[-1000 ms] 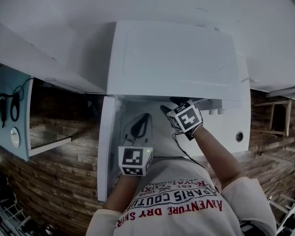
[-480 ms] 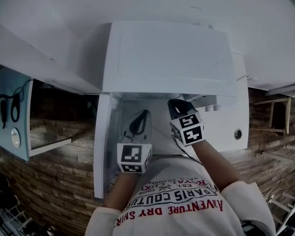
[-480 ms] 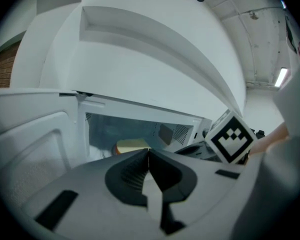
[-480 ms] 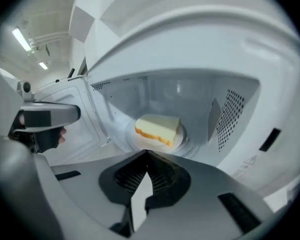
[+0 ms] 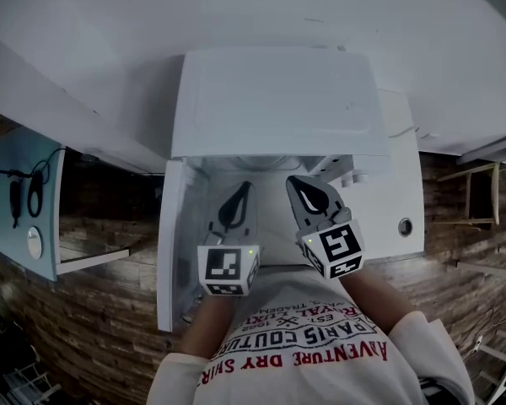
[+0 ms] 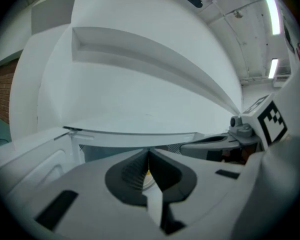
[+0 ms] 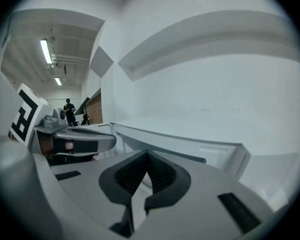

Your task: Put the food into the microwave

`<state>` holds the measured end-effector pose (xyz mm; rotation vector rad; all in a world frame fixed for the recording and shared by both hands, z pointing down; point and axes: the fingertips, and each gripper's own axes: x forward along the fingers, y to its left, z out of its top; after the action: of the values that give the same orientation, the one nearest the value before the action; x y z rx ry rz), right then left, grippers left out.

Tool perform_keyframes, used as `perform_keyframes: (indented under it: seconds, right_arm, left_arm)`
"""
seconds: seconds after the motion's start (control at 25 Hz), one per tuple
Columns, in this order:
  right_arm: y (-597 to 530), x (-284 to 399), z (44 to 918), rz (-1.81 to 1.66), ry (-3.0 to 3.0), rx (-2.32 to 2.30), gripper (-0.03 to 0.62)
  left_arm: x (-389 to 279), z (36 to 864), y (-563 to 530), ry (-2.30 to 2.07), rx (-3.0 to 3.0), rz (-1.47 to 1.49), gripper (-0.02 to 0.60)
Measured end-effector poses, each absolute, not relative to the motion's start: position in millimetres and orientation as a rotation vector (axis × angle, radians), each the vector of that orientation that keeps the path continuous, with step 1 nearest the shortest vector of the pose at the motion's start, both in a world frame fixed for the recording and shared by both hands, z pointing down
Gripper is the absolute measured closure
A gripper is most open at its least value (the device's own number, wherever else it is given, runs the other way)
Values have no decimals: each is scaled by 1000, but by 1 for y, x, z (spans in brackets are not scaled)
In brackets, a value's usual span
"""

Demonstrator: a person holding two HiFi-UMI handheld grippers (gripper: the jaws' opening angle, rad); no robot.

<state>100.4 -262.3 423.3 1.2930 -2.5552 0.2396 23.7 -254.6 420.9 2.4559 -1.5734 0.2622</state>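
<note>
The white microwave (image 5: pixel 274 99) stands below me with its door (image 5: pixel 170 251) swung open to the left. Both grippers hover side by side in front of its opening. My left gripper (image 5: pixel 240 194) is shut with nothing between its pads, and in the left gripper view (image 6: pixel 149 155) it points at the microwave's top edge (image 6: pixel 140 134). My right gripper (image 5: pixel 297 184) is also shut and empty, and in the right gripper view (image 7: pixel 146 156) it faces the same white top edge (image 7: pixel 180 139). Most of the cavity is hidden behind the grippers, and I cannot make out the food.
The microwave's control panel with a round knob (image 5: pixel 405 226) lies right of the opening. A blue panel with hanging cables (image 5: pixel 29 201) is at the left, a wooden frame (image 5: pixel 481 205) at the right. Brick-patterned surface (image 5: pixel 93 310) spreads below. A person (image 7: pixel 69 109) stands far off.
My right gripper has pulled back out of the microwave opening toward my body and lifted. The left gripper rose a little. The open door has not moved.
</note>
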Motion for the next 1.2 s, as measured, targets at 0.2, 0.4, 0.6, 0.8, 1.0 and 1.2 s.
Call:
perform_keyframes:
  seconds: [0.2, 0.4, 0.6, 0.8, 1.0, 1.2]
  right_arm:
    - [-249, 110, 390, 162, -2626, 1326, 582]
    - [-244, 121, 371, 130, -2658, 1360, 582]
    - [-241, 126, 363, 117, -2673, 1372, 583]
    - [-239, 123, 364, 143, -2673, 1373, 583]
    - [-240, 123, 367, 189, -2682, 1384, 583]
    - [-246, 125, 376, 306, -2660, 1406, 583]
  left_arm:
    - [26, 392, -247, -1623, 2505, 195, 575]
    - [29, 369, -244, -1666, 2548, 137, 575]
    - [34, 360, -242, -1679, 2577, 106, 575]
    - [32, 358, -240, -1695, 2573, 103, 574]
    - [26, 358, -239, -1719, 2563, 114, 575]
    - [25, 364, -239, -1711, 2557, 148, 575]
